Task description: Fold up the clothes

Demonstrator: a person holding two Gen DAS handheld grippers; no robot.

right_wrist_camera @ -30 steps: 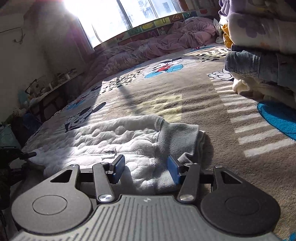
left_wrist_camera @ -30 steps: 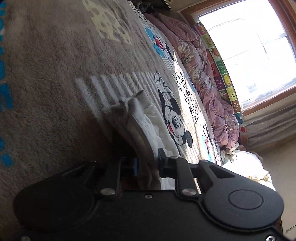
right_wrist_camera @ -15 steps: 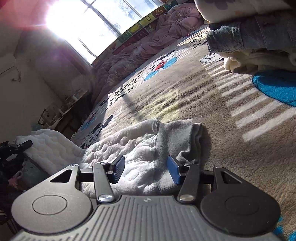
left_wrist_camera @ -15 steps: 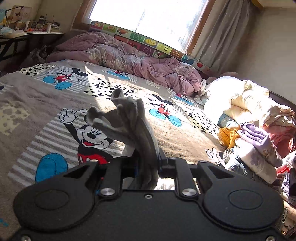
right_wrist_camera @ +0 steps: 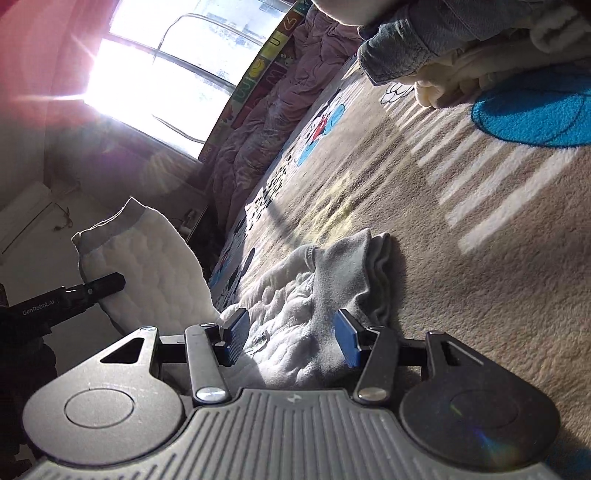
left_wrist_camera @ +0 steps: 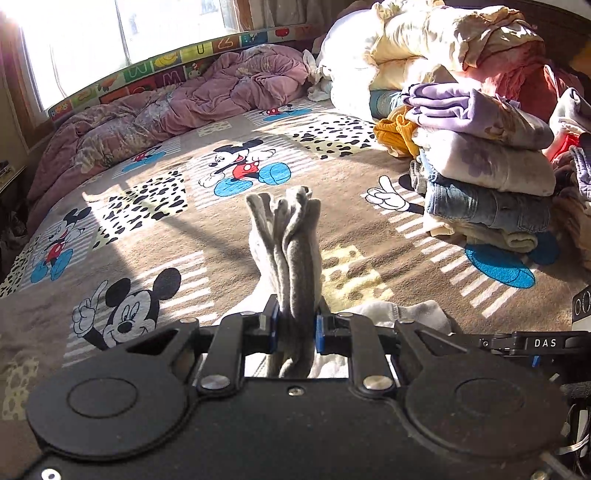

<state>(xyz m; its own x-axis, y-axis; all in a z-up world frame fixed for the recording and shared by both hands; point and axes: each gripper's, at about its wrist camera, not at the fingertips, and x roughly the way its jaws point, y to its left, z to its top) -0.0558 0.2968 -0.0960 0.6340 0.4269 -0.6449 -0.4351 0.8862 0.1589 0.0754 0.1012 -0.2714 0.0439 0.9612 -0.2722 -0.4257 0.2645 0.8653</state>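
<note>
I am looking across the bed (left_wrist_camera: 155,236), spread with a brown cartoon-mouse blanket (left_wrist_camera: 229,166), with a rumpled pink quilt (left_wrist_camera: 207,99) along its far edge at 11 o'clock under the bright window (left_wrist_camera: 122,33). A stack of folded clothes (left_wrist_camera: 487,173) stands at 2 o'clock in my left view. The white quilted garment (right_wrist_camera: 291,314) lies low on the blanket at 6 o'clock in my right view, one end lifted up at 9 o'clock. My left tool (left_wrist_camera: 294,330) is clamped on the garment's bunched grey cuff (left_wrist_camera: 291,243), which stands upright out of it. My right tool (right_wrist_camera: 291,341) has its pads apart around the garment's other grey cuff (right_wrist_camera: 347,273); I cannot tell whether they press on the cloth.
</note>
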